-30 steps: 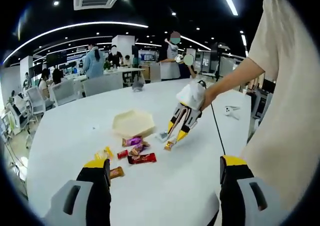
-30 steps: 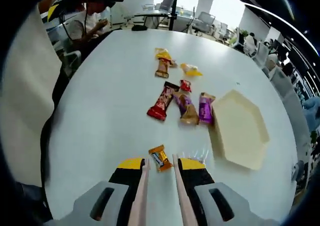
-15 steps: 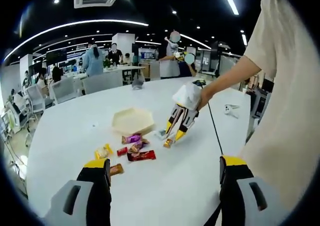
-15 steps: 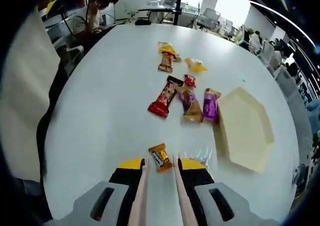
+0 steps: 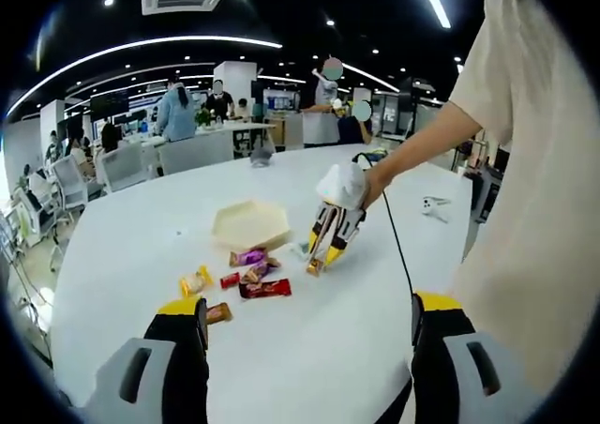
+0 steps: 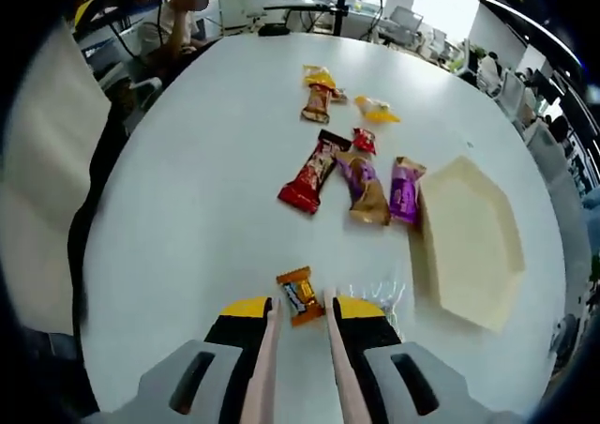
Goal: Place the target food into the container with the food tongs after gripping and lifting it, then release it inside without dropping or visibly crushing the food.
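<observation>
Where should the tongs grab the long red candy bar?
Probably across the middle of the red bar, pinching its two long edges from above. It lies flat on the table and is long and thin, so its narrow width should fit between the tong tips. Its left side is open; the brown bar lies close on the other side, so keep that tip tight against the red bar.

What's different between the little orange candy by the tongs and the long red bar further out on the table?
The orange candy is short and squarish; the red bar is long and narrow, clearly bigger. The orange candy lies alone, between the tips of the food tongs held in the right gripper; the red bar lies in a cluster of other wrapped snacks near the cream hexagonal tray. Both are wrapped and lie flat on the white table.
</observation>
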Demonstrator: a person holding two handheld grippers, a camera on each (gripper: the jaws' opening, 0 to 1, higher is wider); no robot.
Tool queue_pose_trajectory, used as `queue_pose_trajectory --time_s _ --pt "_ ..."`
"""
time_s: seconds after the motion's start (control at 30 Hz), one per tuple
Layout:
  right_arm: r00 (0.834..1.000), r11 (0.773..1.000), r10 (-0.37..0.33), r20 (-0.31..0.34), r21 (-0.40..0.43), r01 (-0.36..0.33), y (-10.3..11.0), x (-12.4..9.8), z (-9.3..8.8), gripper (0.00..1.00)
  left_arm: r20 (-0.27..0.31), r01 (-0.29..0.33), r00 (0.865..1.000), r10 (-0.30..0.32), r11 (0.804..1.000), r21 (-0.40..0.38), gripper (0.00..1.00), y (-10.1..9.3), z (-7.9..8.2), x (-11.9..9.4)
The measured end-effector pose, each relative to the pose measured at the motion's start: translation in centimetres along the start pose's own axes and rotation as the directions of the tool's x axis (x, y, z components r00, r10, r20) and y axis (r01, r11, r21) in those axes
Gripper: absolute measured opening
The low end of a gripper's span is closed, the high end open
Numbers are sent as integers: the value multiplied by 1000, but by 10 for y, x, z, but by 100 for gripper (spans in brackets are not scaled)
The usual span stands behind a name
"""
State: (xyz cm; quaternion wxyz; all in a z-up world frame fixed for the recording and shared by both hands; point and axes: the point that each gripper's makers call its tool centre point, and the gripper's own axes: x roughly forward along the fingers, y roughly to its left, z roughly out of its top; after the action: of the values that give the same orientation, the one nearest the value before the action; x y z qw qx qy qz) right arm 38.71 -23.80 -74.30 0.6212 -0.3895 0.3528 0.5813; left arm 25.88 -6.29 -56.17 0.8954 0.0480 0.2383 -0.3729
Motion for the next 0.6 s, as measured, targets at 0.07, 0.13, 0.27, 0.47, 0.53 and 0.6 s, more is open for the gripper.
queue_pose_trajectory --time_s 0.07,0.13,0.27,0.47,0.53,0.6 --pt "1000 1000 3 0 -3 -3 1 0 0 25 0 -4 1000 4 1000 -1 90 1 -1 -1" --pt "1000 1000 3 -2 -8 -3 1 0 1 25 0 -6 1000 6 1000 -2 90 1 -1 -1" --pt "1000 1000 2 -7 -13 -2 0 1 2 25 -3 -8 1000 8 1000 -1 88 1 -3 -1" --pt "1000 1000 6 -12 -1 -6 1 2 2 24 5 -11 1000 11 1000 -10 89 1 -2 -2" --pt "1000 1000 8 -13 9 -8 1 2 2 24 8 -12 1000 12 1000 -15 89 0 0 -2" --pt "1000 1000 11 -14 17 -11 1 3 3 23 9 -13 1000 13 1000 -14 89 0 1 -2"
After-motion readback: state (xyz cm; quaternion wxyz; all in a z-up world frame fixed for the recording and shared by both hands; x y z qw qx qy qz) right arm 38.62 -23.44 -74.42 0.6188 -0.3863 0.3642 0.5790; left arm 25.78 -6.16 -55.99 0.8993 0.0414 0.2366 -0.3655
